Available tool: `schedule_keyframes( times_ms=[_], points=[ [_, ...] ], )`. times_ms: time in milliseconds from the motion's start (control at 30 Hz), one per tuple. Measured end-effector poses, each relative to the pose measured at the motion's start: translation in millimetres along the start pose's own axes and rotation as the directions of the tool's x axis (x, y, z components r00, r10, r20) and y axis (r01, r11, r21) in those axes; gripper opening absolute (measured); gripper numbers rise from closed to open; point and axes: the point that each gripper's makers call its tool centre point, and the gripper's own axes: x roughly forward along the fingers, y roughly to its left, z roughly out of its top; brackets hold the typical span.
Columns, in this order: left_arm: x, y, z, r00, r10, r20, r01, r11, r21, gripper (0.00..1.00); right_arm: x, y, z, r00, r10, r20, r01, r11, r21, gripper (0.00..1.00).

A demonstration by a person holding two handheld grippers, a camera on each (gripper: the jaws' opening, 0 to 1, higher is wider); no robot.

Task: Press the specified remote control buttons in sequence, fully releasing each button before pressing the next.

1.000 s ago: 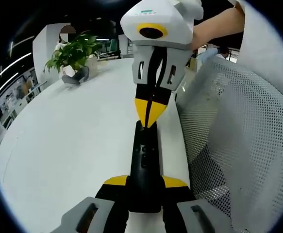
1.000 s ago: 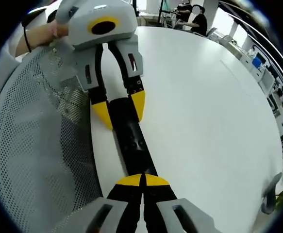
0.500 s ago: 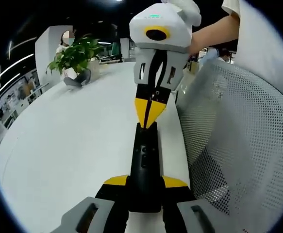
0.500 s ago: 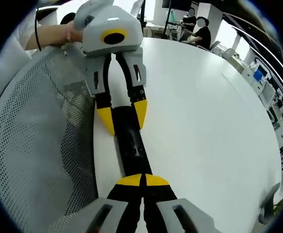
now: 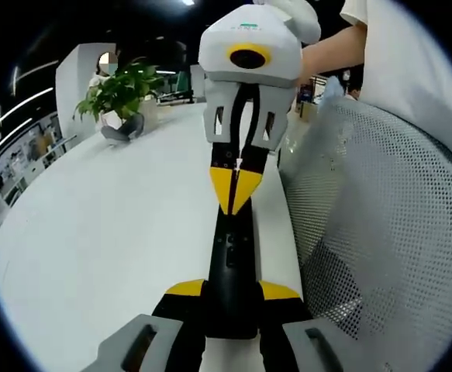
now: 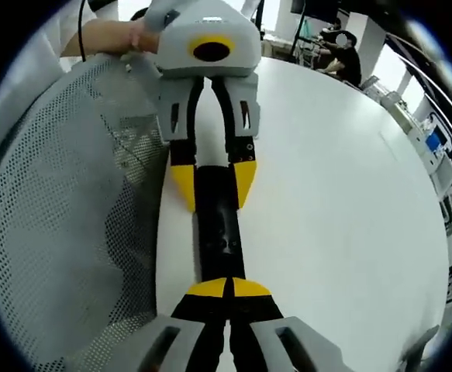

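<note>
A long black remote control (image 5: 232, 256) lies along the edge of the white table (image 5: 109, 232). My left gripper (image 5: 232, 291) is shut on its near end, with a yellow-tipped jaw on each side. In the right gripper view the same left gripper (image 6: 213, 186) comes down from the top and clamps the remote (image 6: 219, 232). My right gripper (image 6: 228, 288) is shut, its two yellow tips pressed together and set on the remote's upper face near the other end. In the left gripper view the right gripper (image 5: 233, 203) points down at the remote.
A grey mesh chair back (image 5: 381, 232) stands right beside the table edge and the remote. A potted plant (image 5: 117, 89) sits at the far side of the table. People (image 6: 342, 58) sit at the back. A person's hand (image 6: 113, 35) holds the left gripper.
The right gripper has swung a little and now lines up more closely with the remote. Its shut tips stay on the remote. The left gripper keeps its hold and has not moved.
</note>
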Motion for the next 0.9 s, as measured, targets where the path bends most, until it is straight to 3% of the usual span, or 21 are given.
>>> schedule_keyframes(
  times_ms=[167,300,500,800,900],
  points=[
    [0.3,0.1,0.3,1.000,-0.002,0.004,0.002,1.000,0.002,0.24,-0.1,0.3,0.1,1.000,0.000,-0.010,0.000,1.000,-0.018,0.00],
    [0.5,-0.1,0.6,1.000,-0.004,0.011,0.004,1.000,0.005,0.24,0.7,1.8,1.6,1.000,0.004,0.017,-0.004,1.000,0.001,0.00],
    [1.3,0.0,1.5,1.000,-0.006,-0.005,0.006,1.000,0.003,0.24,3.0,-0.1,2.0,0.999,0.037,0.020,-0.039,0.995,0.092,0.00],
    [4.5,-1.3,3.5,1.000,0.011,-0.022,-0.011,1.000,0.010,0.27,3.9,3.1,1.0,1.000,0.000,-0.010,-0.001,1.000,-0.013,0.00],
    [4.5,0.0,2.5,1.000,0.013,-0.029,-0.013,1.000,0.012,0.25,2.7,2.1,1.4,1.000,-0.005,0.027,0.004,0.999,0.035,0.00]
  ],
)
